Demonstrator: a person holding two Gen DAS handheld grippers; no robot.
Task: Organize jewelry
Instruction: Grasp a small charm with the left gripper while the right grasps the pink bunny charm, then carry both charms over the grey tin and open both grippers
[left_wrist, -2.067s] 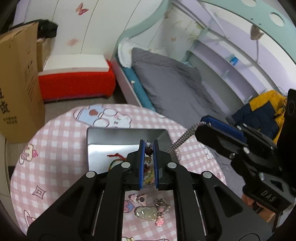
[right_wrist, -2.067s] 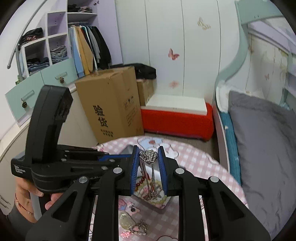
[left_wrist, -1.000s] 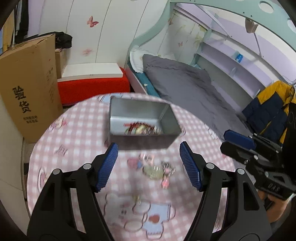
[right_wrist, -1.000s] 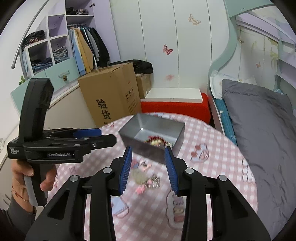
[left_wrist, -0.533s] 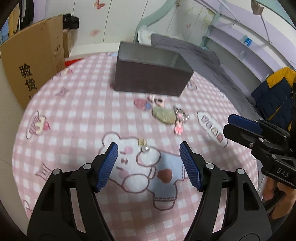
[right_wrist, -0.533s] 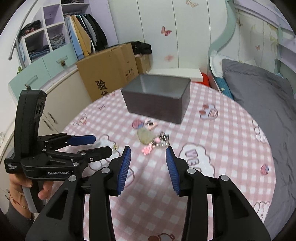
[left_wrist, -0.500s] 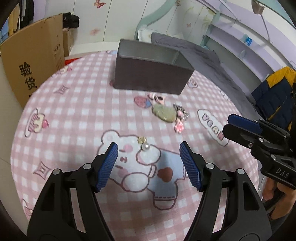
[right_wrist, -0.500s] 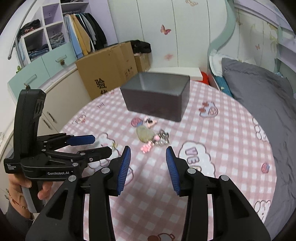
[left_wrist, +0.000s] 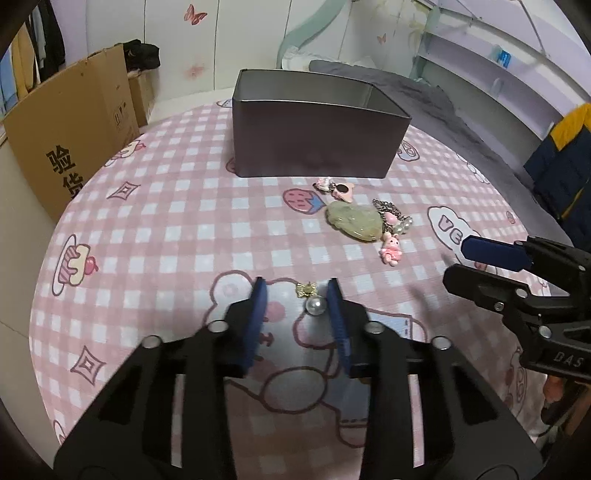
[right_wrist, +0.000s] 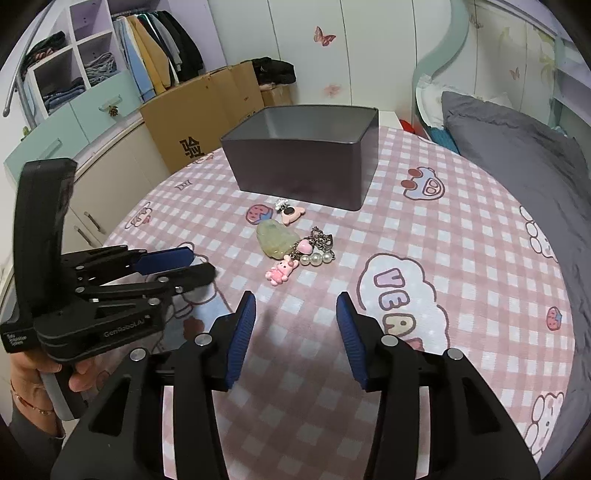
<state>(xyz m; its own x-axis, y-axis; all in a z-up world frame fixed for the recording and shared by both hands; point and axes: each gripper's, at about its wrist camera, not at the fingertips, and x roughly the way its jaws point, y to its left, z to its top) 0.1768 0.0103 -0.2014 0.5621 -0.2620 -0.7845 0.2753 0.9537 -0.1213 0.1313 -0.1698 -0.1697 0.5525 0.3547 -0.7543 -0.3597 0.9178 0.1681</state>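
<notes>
Black grippers, blue ribbed fingers (right_wrist: 240, 334), silver screws; red bracelet (right_wrist: 27, 402) on wrist

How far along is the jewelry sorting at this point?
Done: cannot tell, since the metal tin's inside is hidden. In hand: the left gripper has been closing around the pearl earring, not yet gripped. Left: the jade pendant and pink charms; the right gripper is empty.
</notes>
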